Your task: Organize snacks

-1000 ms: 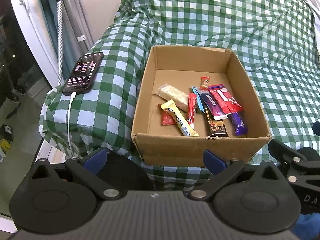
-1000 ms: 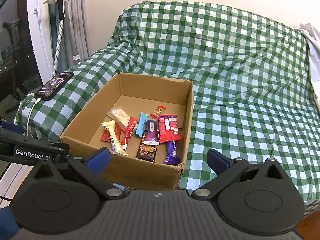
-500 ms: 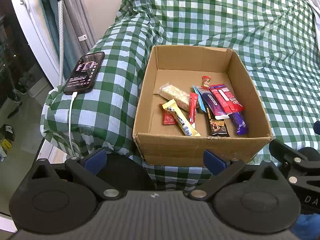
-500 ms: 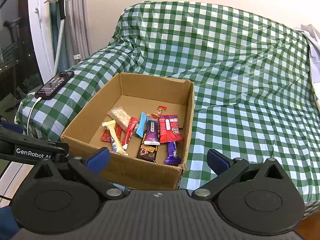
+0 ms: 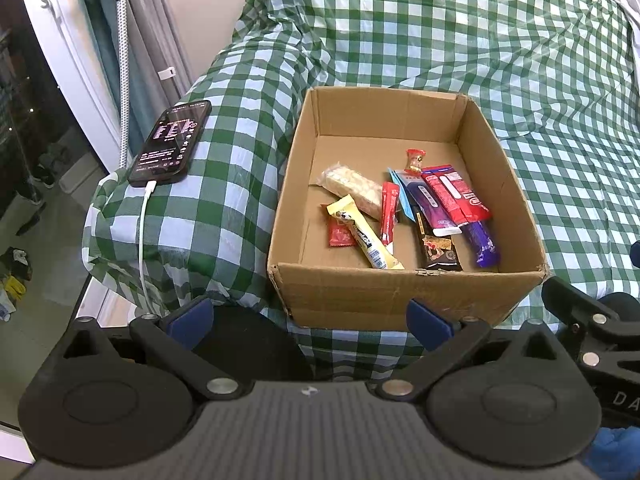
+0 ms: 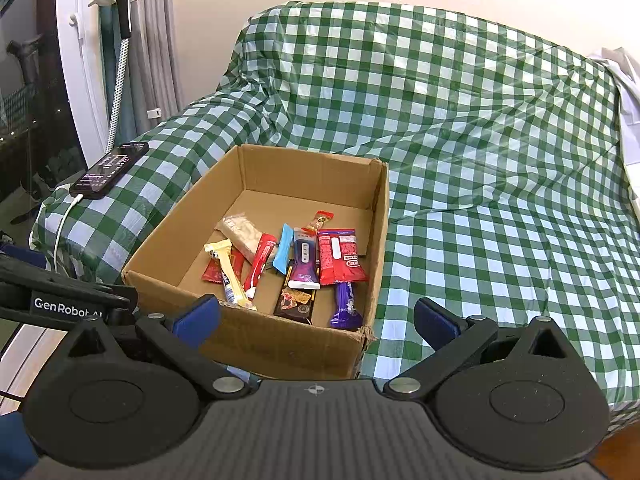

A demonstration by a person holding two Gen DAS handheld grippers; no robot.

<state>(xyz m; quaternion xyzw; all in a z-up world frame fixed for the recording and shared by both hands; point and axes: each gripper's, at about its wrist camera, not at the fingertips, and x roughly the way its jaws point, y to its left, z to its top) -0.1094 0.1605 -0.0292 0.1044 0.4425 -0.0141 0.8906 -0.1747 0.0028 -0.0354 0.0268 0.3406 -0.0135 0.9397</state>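
An open cardboard box sits on a green checked cloth. Inside lie several snacks: a yellow bar, a pale cereal bar, a red stick, a red packet, a purple pouch, a dark chocolate bar and a purple bar. My left gripper is open and empty just before the box's near wall. My right gripper is open and empty at the box's near right corner.
A black phone with a white cable lies on the cloth left of the box. The checked cloth spreads to the right and behind. A window frame, curtain and braided hose stand at the left.
Both views have crept slightly; the box sits a little lower in the left wrist view. Both grippers stay open and the snacks have not moved.
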